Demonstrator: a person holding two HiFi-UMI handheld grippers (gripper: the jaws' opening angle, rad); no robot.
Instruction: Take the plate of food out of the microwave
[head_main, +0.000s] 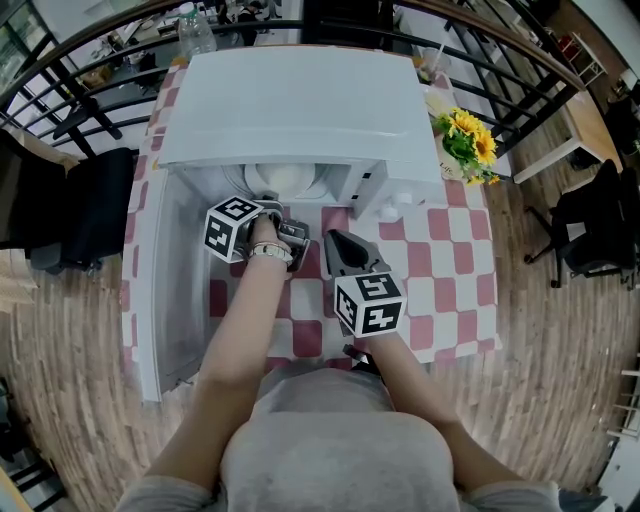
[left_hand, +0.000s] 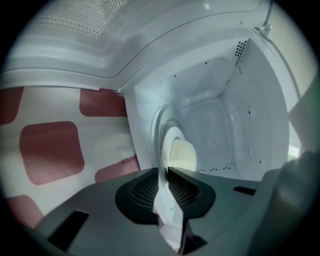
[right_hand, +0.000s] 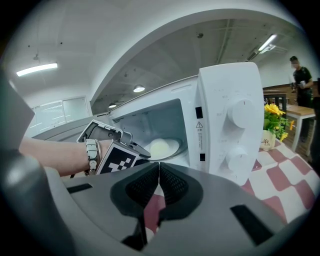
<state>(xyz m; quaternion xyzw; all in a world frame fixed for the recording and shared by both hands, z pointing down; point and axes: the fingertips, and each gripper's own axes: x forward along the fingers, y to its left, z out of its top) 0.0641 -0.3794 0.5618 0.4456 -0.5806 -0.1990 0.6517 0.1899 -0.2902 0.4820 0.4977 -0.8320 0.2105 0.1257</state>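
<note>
While the left gripper (left_hand: 165, 172) pinches its rim, plate (left_hand: 169, 141) sits inside microwave (left_hand: 215, 75)

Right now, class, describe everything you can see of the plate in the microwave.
The plate is white, round and shallow, glossy like ceramic or plastic. It sits level inside the open microwave, carrying a pale yellow mound of food. The left tongs are closed on its near rim; nothing else grips it.
</note>
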